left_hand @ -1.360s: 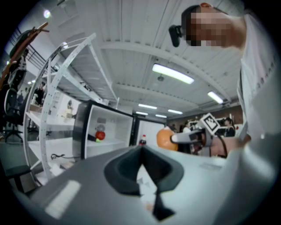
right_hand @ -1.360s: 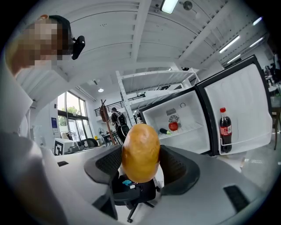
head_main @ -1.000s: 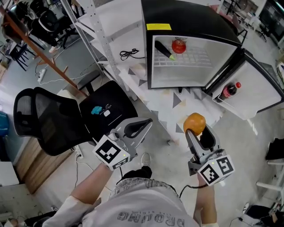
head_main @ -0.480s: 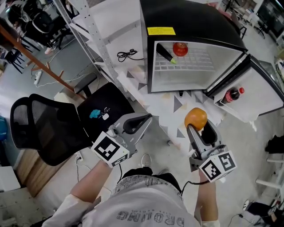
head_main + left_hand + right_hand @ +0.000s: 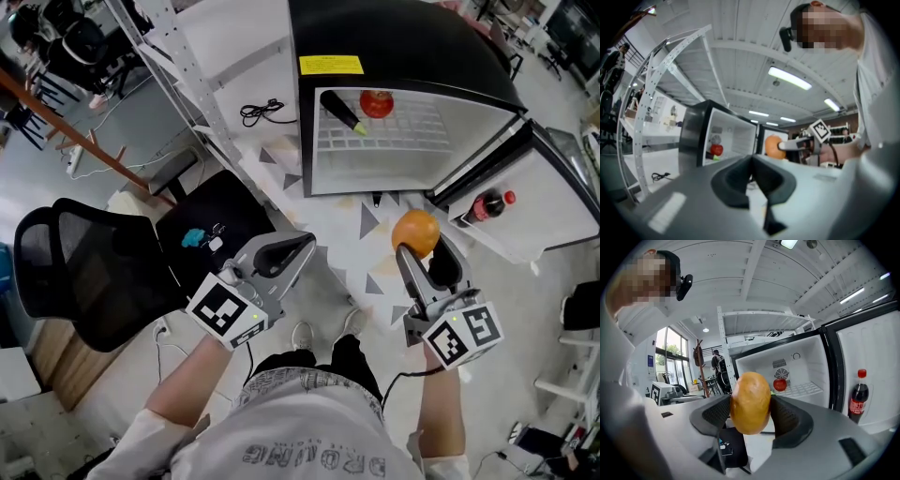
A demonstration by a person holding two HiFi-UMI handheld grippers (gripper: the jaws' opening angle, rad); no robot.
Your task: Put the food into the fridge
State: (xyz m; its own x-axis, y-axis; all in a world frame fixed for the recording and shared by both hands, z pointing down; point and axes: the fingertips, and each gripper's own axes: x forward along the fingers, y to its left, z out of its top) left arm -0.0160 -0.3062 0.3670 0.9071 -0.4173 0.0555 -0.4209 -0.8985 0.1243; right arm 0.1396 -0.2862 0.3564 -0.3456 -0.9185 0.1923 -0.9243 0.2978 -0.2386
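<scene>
Fridge shelf [image 5: 412, 127] lay ahead, slightly left of the right gripper [image 5: 417, 247], which clamped an orange [image 5: 415, 231]; left gripper [image 5: 302, 247] sat closed and empty.

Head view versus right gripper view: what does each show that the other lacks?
Only the head view shows the yellow label on the fridge top and the black cable. Only the right gripper view shows the fan grille on the fridge's back wall. Both show the right gripper shut on the orange, the red fruit and the cola bottle.
</scene>
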